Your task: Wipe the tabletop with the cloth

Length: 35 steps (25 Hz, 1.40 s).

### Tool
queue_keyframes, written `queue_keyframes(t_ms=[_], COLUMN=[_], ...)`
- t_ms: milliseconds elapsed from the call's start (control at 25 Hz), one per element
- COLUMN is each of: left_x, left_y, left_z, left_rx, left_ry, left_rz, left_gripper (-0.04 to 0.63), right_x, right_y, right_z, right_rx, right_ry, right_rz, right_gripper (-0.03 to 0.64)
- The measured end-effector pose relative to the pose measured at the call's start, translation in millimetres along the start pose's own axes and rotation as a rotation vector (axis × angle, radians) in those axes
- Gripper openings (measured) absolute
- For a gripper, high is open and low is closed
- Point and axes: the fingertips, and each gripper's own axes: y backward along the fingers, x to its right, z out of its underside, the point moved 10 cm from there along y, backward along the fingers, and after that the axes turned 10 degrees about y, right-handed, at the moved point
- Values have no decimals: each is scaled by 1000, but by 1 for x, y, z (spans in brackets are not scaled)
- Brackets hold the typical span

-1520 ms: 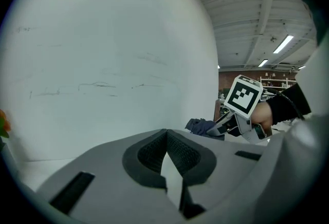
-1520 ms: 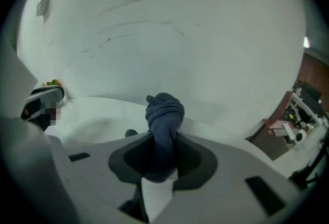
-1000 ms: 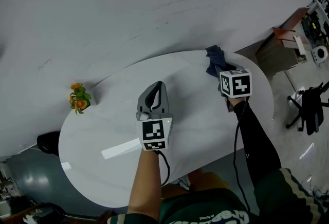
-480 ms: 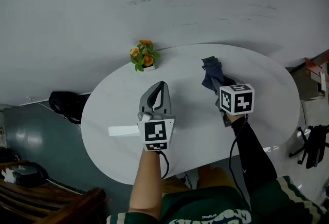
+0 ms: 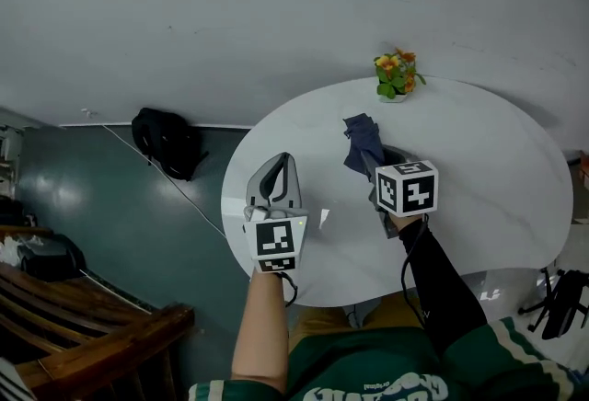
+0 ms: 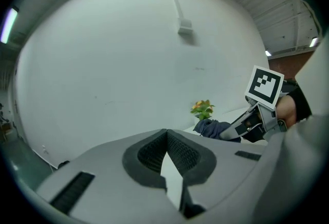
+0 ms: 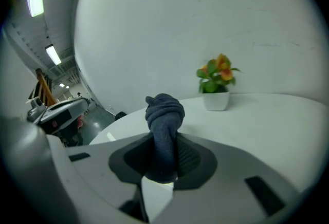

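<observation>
A dark blue cloth (image 5: 362, 143) is bunched and pinched in my right gripper (image 5: 379, 175), which is shut on it above the middle of the white oval table (image 5: 479, 188). In the right gripper view the cloth (image 7: 164, 130) sticks up out of the closed jaws as a twisted wad. My left gripper (image 5: 279, 171) hovers over the table's left part, shut, with nothing between its pads (image 6: 154, 153). From the left gripper view, the cloth (image 6: 213, 128) and the right gripper's marker cube (image 6: 264, 84) appear to the right.
A small potted plant with orange flowers (image 5: 396, 74) stands at the table's far edge, also in the right gripper view (image 7: 217, 84). A black bag (image 5: 167, 140) lies on the grey floor left of the table. Wooden furniture (image 5: 83, 326) sits at the lower left.
The head view has swung left: table and plant now sit further right in the picture, floor and bag have come in. Both grippers keep their hold and spacing.
</observation>
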Motion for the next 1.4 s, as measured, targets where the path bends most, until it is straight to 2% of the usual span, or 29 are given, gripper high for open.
queue_keyframes(t_ms=[240, 400, 560, 720, 920, 1160, 1400], left_x=[-98, -140, -161, -169, -161, -123, -55], left_y=[68, 105, 127, 136, 126, 95, 64], left_z=[20, 37, 54, 66, 70, 68, 58], left_rx=[-18, -39, -65, -77, -74, -69, -61], left_ry=[30, 58, 81, 109, 129, 111, 72], left_rz=[-129, -190, -206, -202, -165, -75, -10], left_gripper=[2, 2, 2, 2, 2, 2, 2], right_x=[-132, -204, -255, -279, -269, -210, -133], right_y=[-57, -86, -105, -117, -113, -90, -53], right_z=[-1, 9, 22, 30, 29, 35, 51], right_rx=[-58, -119, -164, -194, -212, -217, -197], right_ry=[80, 126, 130, 179, 228, 204, 152], right_rz=[-140, -212, -265, -275, -229, -142, -86], right_gripper=[101, 101, 101, 101, 101, 101, 101])
